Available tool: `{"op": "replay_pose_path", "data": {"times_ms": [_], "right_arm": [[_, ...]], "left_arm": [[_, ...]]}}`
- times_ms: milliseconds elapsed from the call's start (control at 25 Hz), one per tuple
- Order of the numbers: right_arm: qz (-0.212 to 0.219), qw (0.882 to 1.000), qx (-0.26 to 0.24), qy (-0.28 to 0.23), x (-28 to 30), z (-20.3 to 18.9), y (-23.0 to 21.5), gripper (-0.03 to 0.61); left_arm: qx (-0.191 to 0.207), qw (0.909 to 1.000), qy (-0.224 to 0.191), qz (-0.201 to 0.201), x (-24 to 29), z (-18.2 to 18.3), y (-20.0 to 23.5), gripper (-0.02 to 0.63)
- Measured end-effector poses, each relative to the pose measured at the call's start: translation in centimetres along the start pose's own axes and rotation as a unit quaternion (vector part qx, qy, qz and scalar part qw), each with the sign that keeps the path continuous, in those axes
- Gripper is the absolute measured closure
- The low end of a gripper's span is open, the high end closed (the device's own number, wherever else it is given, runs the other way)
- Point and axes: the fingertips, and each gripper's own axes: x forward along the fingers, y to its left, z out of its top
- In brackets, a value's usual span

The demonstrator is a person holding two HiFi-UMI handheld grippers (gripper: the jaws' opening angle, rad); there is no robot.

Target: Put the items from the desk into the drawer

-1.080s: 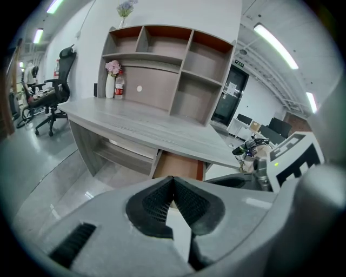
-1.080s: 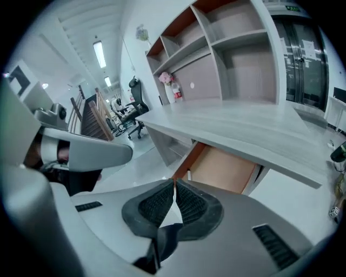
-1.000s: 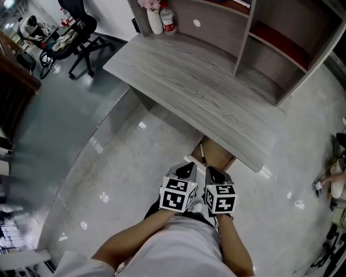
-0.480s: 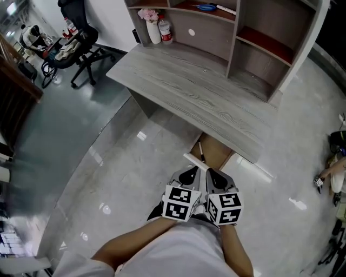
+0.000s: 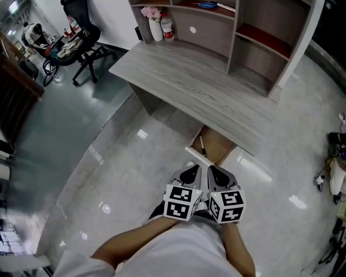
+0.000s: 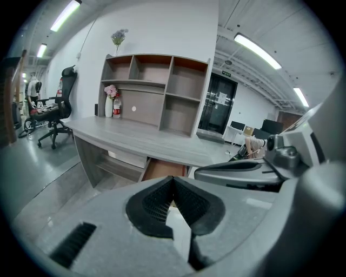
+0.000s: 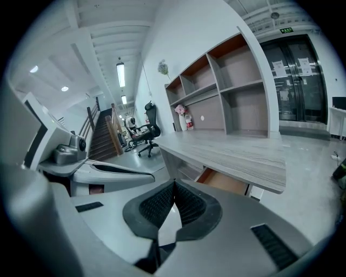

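Observation:
The grey wooden desk [image 5: 205,92] has a bare top; a vase of pink flowers [image 5: 155,24] and a red-labelled bottle [image 5: 168,28] stand at its far left corner. Under its front edge a brown drawer [image 5: 215,146] stands pulled out, with a thin dark pen-like thing [image 5: 202,146] inside. My left gripper [image 5: 190,172] and right gripper [image 5: 215,173] hang side by side over the floor, short of the drawer. Both are shut with nothing between the pads. The left gripper [image 6: 173,178] faces the drawer [image 6: 162,169]; the right gripper [image 7: 174,183] sees the drawer [image 7: 224,181] too.
A shelf unit [image 5: 254,32] rises at the desk's back, with a blue item [image 5: 205,5] on an upper shelf. A black office chair [image 5: 75,38] stands at the far left. Loose things lie on the glossy floor at the right edge [image 5: 336,178].
The view has drawn back from the desk, so more of the open drawer shows. Both grippers stay shut and side by side.

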Motion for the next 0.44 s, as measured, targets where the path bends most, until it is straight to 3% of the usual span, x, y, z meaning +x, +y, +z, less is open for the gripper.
{"op": "replay_pose_path", "data": {"times_ms": [440], "right_arm": [[0.003,1.000,-0.004,0.006,-0.94,-0.89,0.08,0.577]], "left_arm": [[0.006,0.9999,0.011,-0.001,-0.10,-0.81,-1.01,0.612]]}}
